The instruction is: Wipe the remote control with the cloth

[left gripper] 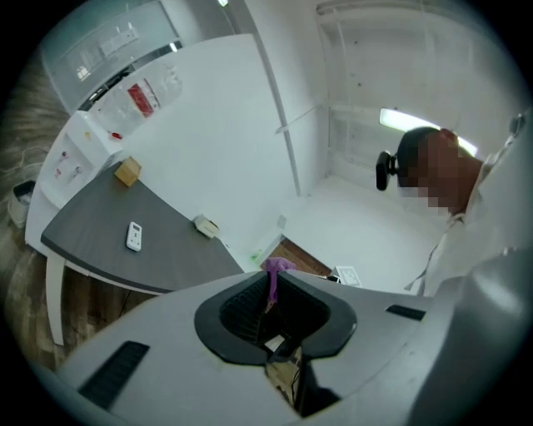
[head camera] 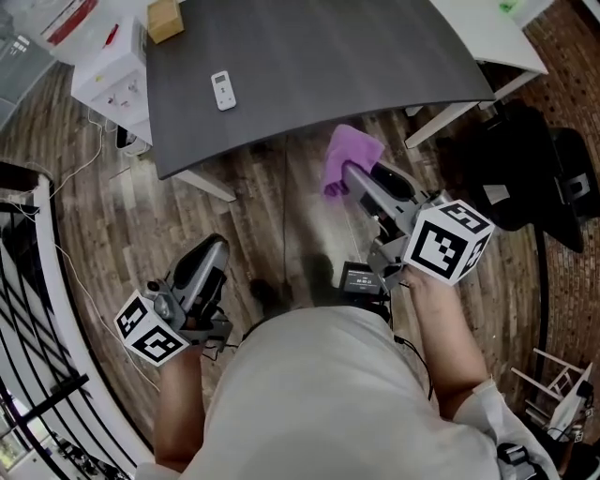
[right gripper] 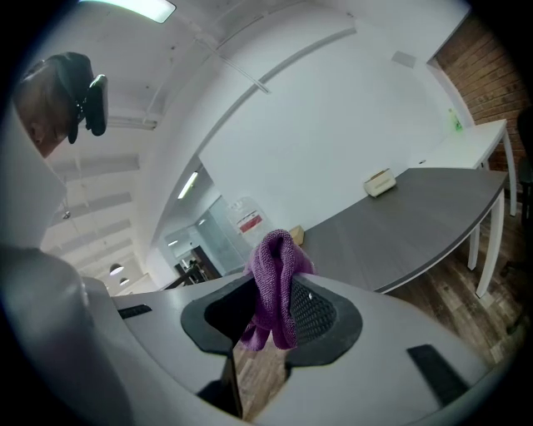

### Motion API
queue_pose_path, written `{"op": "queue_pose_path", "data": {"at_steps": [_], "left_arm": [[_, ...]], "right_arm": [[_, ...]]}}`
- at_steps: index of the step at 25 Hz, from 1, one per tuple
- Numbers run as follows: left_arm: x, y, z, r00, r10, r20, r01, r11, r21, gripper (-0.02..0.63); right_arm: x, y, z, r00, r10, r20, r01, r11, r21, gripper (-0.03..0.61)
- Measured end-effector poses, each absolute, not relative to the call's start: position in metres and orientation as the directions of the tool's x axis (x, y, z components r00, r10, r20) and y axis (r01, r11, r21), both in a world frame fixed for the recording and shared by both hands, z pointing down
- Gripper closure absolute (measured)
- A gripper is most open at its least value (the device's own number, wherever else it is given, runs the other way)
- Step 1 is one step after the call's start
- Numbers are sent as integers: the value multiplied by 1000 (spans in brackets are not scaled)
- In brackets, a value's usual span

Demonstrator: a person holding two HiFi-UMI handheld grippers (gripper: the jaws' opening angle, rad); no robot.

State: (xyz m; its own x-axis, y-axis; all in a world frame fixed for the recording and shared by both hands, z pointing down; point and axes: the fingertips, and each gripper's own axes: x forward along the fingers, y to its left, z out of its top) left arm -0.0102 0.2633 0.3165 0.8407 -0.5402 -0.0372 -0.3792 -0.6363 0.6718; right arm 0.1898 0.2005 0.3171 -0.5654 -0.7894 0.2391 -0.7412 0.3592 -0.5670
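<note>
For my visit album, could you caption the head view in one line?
Head view: the right tongs hold a purple cloth near the grey table where the remote control lies.

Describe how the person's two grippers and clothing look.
Both the left gripper and right gripper have grey moulded shells with black ribbed pads. Each carries a white cube printed with black square markers. The person wears a light grey shirt.

Dark grey table (head camera: 337, 56) on the wood floor (head camera: 272, 206), with a white remote (head camera: 223, 91) lying flat, a small cardboard box (head camera: 164, 19) behind and left of the remote, and some beige thing (left gripper: 206, 225) off to the remote's right.
</note>
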Motion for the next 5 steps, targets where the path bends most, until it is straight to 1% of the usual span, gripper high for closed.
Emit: {"op": "queue_pose_path", "data": {"at_steps": [2,3,5], "left_arm": [[23,271,308,905,-426,12,-345,-716,607,579],[45,278,304,940,-340,41,-301,-763,572,592],[93,295,297,985,-132,108,-169,-844,509,595]], "right_arm": [[203,208,322,-536,-798,276,-763,318,-562,459],[214,214,324,-513,-804,300,-780,292,-553,459],[238,227,325,-459,-818,347,-817,235,-527,459]]}}
